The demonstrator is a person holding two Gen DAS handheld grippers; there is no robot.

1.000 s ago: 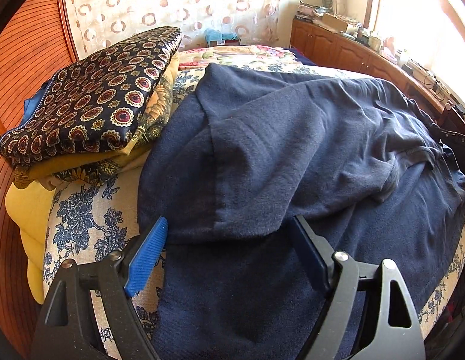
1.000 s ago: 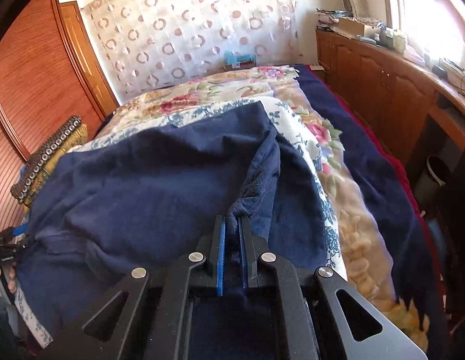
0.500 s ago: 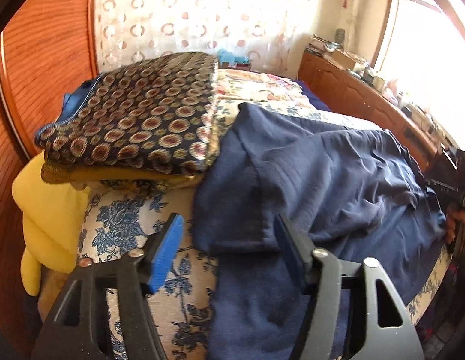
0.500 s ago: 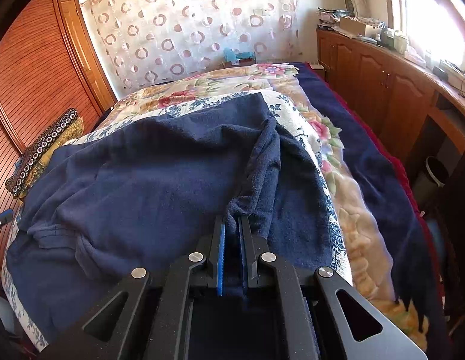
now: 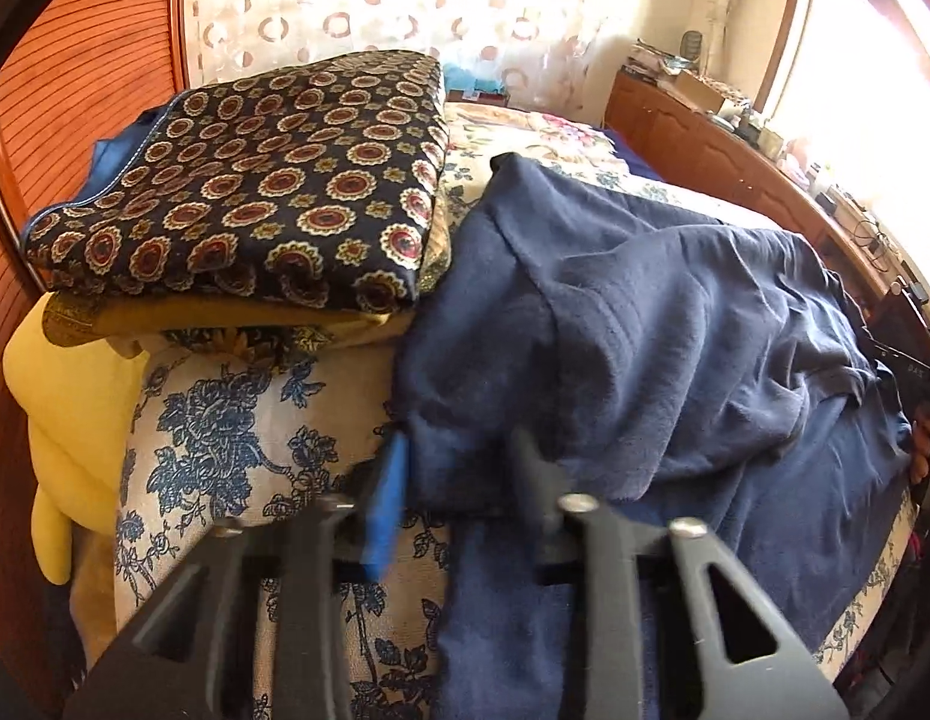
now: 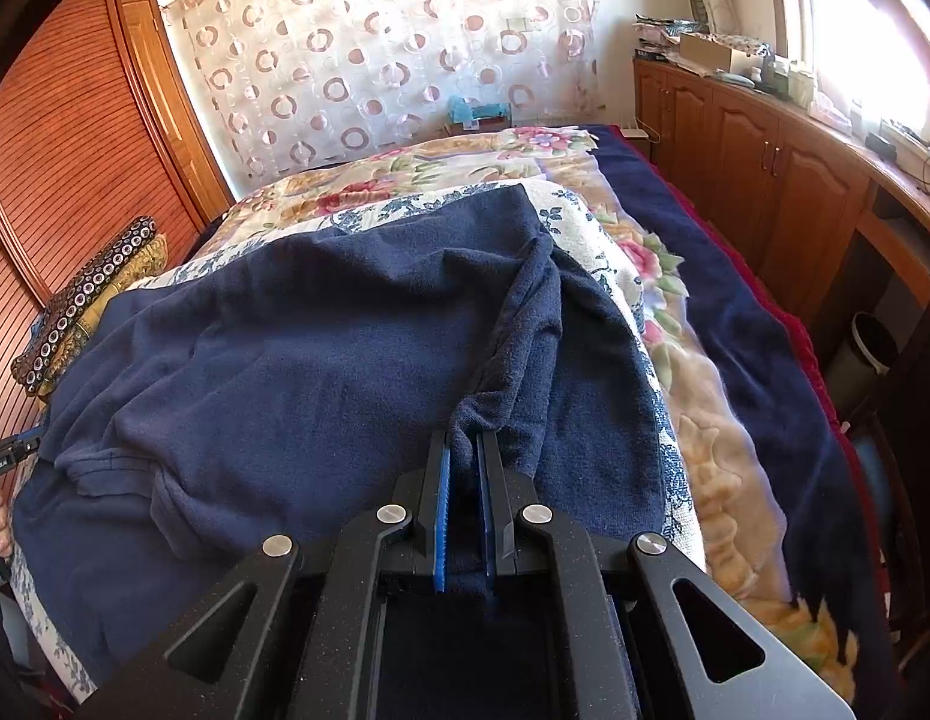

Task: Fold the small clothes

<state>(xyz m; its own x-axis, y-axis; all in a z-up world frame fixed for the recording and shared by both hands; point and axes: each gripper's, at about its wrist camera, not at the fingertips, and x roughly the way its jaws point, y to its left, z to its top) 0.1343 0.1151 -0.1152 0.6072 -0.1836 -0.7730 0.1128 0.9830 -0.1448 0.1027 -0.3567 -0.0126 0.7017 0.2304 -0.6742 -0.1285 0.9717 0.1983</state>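
A navy fleece garment (image 5: 645, 330) lies spread and rumpled across the bed (image 6: 315, 360). My left gripper (image 5: 459, 474) is at the garment's near left corner. Its jaws are closing, and the folded corner fills the gap between the blue pad (image 5: 387, 498) and the other finger. My right gripper (image 6: 462, 456) is shut on a raised ridge of the same garment at its right side, and the cloth runs up from the pads in a tight fold. The left gripper's tip (image 6: 9, 456) shows at the far left edge of the right wrist view.
A stack of folded clothes topped by a dark medallion-print piece (image 5: 273, 192) sits left of the garment on the blue-flowered cover (image 5: 225, 438). A yellow pillow (image 5: 63, 408) hangs beside it. Wooden cabinets (image 6: 765, 180) and a bin (image 6: 867, 354) line the right side.
My left gripper slid left along the garment's near edge to its corner, and its jaws narrowed from wide open around the cloth. The right gripper kept its hold.
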